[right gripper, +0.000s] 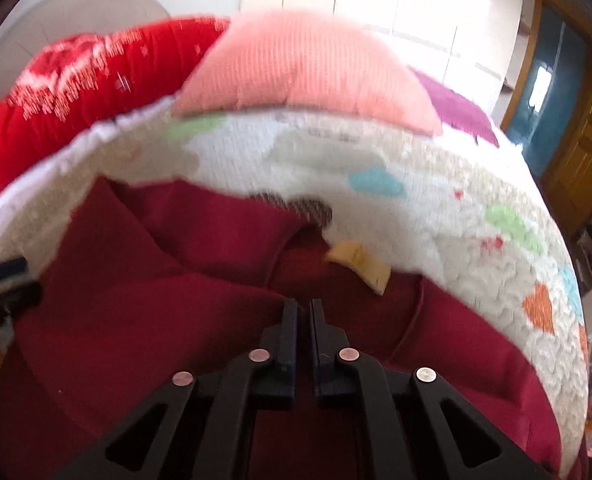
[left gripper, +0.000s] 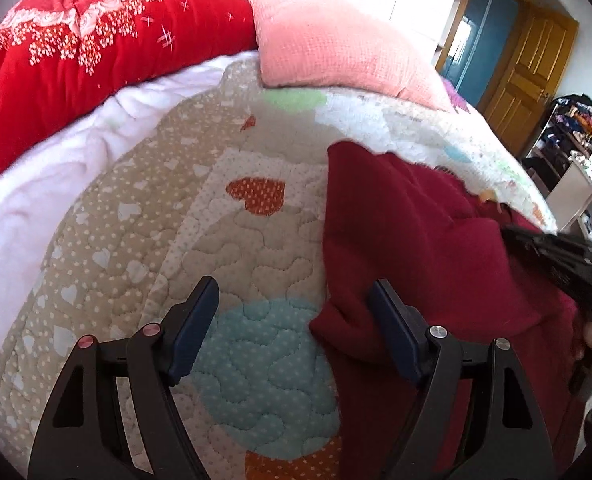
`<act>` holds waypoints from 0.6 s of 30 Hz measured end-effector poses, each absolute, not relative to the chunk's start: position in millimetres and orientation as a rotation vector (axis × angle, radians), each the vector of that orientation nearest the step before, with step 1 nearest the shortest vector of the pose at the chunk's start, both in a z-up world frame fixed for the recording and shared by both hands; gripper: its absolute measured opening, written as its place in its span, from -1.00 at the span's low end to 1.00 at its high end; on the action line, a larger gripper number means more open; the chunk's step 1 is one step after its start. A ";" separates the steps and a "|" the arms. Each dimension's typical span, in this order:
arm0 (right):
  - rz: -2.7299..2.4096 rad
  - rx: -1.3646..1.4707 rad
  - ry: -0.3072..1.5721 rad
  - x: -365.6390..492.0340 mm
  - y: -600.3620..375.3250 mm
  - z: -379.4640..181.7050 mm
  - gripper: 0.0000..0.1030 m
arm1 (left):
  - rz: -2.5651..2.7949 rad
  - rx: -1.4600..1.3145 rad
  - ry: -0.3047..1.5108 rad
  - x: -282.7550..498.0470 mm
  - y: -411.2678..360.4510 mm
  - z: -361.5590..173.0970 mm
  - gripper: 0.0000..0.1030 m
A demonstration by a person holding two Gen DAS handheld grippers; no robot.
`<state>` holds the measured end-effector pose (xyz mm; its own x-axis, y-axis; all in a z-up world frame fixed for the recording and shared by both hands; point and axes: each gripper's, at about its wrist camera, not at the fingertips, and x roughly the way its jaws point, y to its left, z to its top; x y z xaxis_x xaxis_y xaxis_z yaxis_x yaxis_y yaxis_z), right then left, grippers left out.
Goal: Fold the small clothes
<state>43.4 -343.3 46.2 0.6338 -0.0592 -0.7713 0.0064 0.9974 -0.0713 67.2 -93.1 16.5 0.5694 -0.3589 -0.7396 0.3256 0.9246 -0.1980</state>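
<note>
Left gripper [left gripper: 291, 328]: jaws apart, straddling garment's edge | right gripper [right gripper: 304, 312]: jaws together, whether pinching cloth I cannot tell | maroon garment [left gripper: 416, 240] rumpled near bed [left gripper: 135, 208] edge | risk: one-layer grab, skewed fold.

Both wrist cameras are looking across the quilt [left gripper: 143, 216] toward the pink pillow [left gripper: 336, 44], sharing it; the right is sitting closer.
</note>
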 end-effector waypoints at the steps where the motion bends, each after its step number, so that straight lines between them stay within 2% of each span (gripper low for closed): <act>1: -0.038 -0.050 0.887 37.2 -345.7 49.8 -0.88 | -0.409 -0.048 0.862 65.8 -92.0 19.8 0.54; 3: -0.045 -0.018 0.861 7.7 -356.5 65.4 -0.84 | -0.426 -0.065 0.822 62.6 -89.9 27.8 0.54; 5: -0.087 -0.020 0.875 -19.4 -367.8 70.6 -0.70 | -0.440 -0.065 0.793 60.1 -91.3 32.2 0.54; 7: -0.123 0.012 0.904 -46.7 -383.3 61.9 -0.44 | -0.453 -0.032 0.802 59.2 -98.9 29.8 0.54; 10: -0.189 0.040 0.977 -65.1 -406.7 34.5 -0.41 | -0.466 0.024 0.863 60.2 -111.9 17.8 0.54; 12: -0.184 0.159 0.940 -81.8 -421.3 39.9 -0.41 | -0.454 0.043 0.887 60.1 -115.4 13.3 0.54; 15: -0.212 0.186 0.906 -94.2 -423.6 53.4 -0.41 | -0.448 0.026 0.889 61.0 -112.3 13.8 0.54; 18: -0.229 0.202 0.853 -91.9 -423.7 60.2 -0.31 | -0.447 0.032 0.874 58.6 -112.2 15.7 0.54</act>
<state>-91.9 -423.7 60.2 0.6363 -0.1183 -0.7623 0.2792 0.9565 0.0846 58.6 -112.2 15.7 0.5558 -0.3655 -0.7466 0.3917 0.9073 -0.1526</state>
